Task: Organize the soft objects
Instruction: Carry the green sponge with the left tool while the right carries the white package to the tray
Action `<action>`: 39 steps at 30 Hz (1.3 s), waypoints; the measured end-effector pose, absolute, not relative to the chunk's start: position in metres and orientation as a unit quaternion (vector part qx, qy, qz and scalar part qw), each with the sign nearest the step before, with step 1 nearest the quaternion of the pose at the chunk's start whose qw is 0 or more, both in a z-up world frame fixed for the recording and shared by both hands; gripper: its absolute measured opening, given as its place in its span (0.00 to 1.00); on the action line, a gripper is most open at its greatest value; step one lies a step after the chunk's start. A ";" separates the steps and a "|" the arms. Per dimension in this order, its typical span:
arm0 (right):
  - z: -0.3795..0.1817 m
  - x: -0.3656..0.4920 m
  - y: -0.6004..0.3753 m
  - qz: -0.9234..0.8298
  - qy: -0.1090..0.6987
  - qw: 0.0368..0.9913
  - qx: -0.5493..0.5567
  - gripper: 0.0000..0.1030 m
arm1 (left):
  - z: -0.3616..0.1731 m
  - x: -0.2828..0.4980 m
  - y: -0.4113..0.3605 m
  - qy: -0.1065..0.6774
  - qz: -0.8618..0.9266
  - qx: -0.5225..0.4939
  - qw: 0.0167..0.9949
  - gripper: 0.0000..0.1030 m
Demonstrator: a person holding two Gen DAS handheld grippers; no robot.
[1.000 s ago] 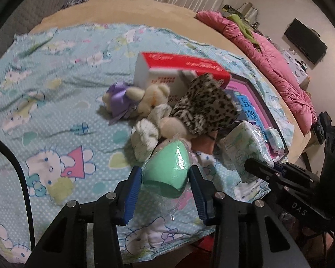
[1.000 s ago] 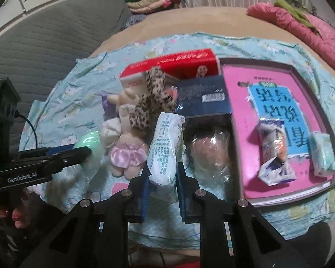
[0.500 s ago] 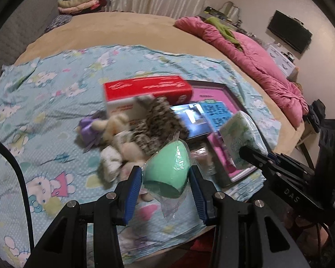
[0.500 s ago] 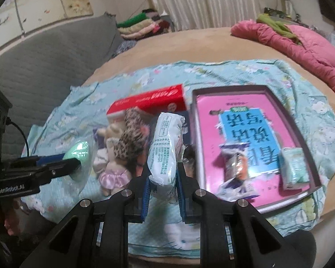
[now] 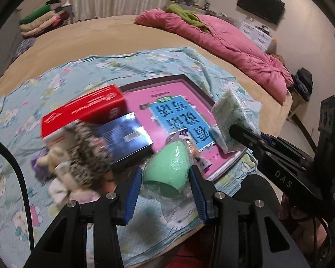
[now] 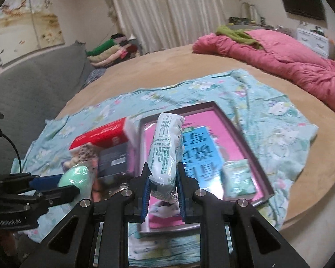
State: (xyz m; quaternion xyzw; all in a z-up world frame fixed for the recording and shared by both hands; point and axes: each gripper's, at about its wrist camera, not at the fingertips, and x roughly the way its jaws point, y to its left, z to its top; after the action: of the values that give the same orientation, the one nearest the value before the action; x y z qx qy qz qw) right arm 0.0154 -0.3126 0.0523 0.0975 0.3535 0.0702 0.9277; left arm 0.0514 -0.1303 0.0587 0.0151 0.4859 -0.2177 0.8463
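Observation:
My left gripper [image 5: 166, 176] is shut on a green egg-shaped sponge in clear wrap [image 5: 167, 167], held above the front edge of the blue patterned sheet [image 5: 82, 71]. The sponge also shows in the right wrist view [image 6: 74, 176]. My right gripper [image 6: 163, 178] is shut on a white and green tissue pack [image 6: 167, 147], held upright above the pink tray [image 6: 234, 125]. The pack also shows in the left wrist view [image 5: 232, 118]. Plush toys [image 5: 78, 156], one leopard print, lie in a heap left of the tray.
A red and white box [image 5: 84, 111] and a dark blue box [image 5: 125, 138] sit beside the plush toys. A small green packet [image 6: 239, 178] lies in the tray. A pink quilt [image 5: 230, 44] lies on the bed behind. Folded clothes [image 6: 109, 51] are stacked at the back.
Both grippers have lifted and tilted up with their loads still held; the sheet and tray sit lower and farther in both views. The left view has swung to the right.

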 end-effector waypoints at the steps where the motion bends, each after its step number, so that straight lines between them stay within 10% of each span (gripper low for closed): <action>1: 0.052 0.016 -0.316 0.066 0.353 0.928 0.100 0.20 | 0.058 0.054 -0.136 0.487 -0.219 0.019 0.845 0.43; 39: 0.003 0.048 -0.360 0.057 0.420 0.897 0.130 0.20 | -0.018 0.096 -0.201 0.562 -0.196 0.060 0.801 0.43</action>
State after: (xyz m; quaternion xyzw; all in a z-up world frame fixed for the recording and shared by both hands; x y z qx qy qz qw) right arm 0.0481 -0.3602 0.0035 0.1303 0.4195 0.0574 0.8965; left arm 0.0955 -0.2014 -0.0184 0.0602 0.5621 -0.1956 0.8014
